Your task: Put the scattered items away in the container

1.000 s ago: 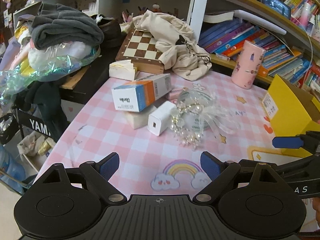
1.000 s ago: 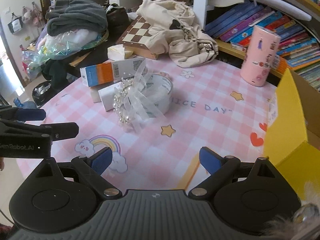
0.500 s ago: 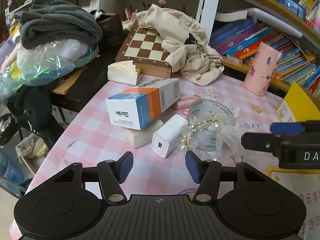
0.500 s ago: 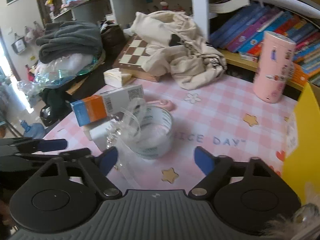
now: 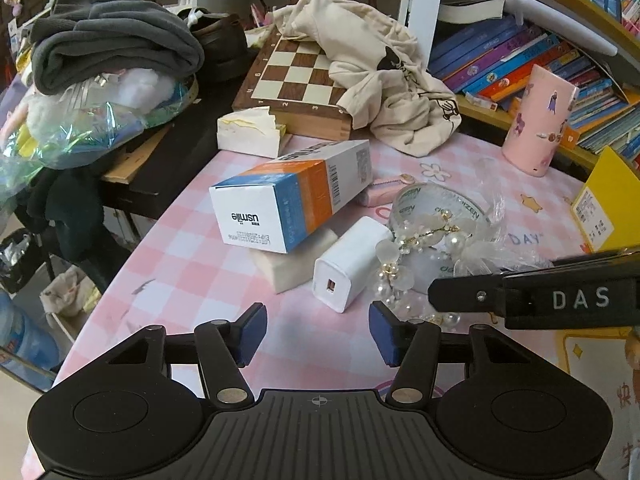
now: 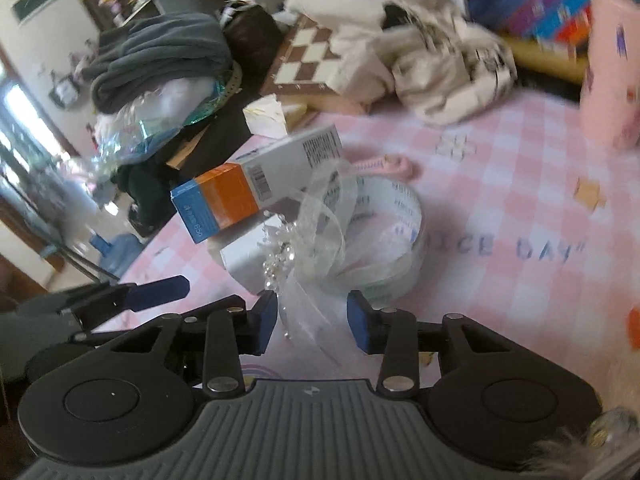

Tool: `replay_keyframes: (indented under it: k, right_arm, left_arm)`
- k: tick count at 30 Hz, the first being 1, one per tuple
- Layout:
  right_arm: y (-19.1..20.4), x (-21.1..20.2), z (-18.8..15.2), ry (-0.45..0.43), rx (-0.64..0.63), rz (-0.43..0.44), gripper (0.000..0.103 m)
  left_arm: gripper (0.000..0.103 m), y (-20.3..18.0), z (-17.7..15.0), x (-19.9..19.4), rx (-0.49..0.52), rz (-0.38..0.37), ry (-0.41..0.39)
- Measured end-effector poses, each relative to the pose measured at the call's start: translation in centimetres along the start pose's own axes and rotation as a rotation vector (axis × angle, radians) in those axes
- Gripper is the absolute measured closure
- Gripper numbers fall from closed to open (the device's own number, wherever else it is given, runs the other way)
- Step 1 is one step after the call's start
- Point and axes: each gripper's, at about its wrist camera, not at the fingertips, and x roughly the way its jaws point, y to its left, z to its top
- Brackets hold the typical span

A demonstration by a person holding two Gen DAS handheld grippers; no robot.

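Note:
On the pink checked tablecloth (image 5: 192, 264) lie an orange, blue and white usmile box (image 5: 288, 196), a white charger block (image 5: 350, 262), a pearl and ribbon hair ornament (image 5: 416, 256) and a clear tape roll (image 5: 440, 208). My left gripper (image 5: 316, 330) is open, just short of the charger. My right gripper (image 6: 312, 318) is open, its fingers either side of the ornament's ribbon (image 6: 316, 240), in front of the tape roll (image 6: 384, 236). The right gripper's finger (image 5: 520, 296) crosses the left wrist view. The yellow container (image 5: 608, 200) stands at the right edge.
A chessboard (image 5: 296, 76) under a beige cloth bag (image 5: 384, 80) lies at the back. A pink cylinder (image 5: 538, 120) stands by the bookshelf (image 5: 520, 60). A tissue pack (image 5: 250, 132), grey clothes (image 5: 112, 40) and a black side table (image 5: 168, 160) are to the left.
Both grippers moved forward toward the pile. The right gripper narrowed and now straddles the ornament's ribbon. The left gripper closed in on the charger, still open.

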Motion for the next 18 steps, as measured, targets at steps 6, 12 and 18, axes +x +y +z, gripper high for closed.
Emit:
replay_keyframes:
  k: [6, 12, 18]
  right_arm:
    - [-1.4, 0.0, -0.5, 0.011, 0.082, 0.038, 0.090]
    - [-2.2, -2.1, -0.8, -0.061, 0.082, 0.019, 0.098]
    - [-2.7, -4.2, -1.3, -0.107, 0.070, -0.029, 0.098]
  left_arm:
    - [0.048, -0.4, 0.3, 0.4, 0.018, -0.008, -0.001]
    - [0.048, -1.0, 0.6, 0.9, 0.039, -0.026, -0.006]
    - [0.048, -1.6, 1.1, 1.6, 0.053, -0.029, -0.022]
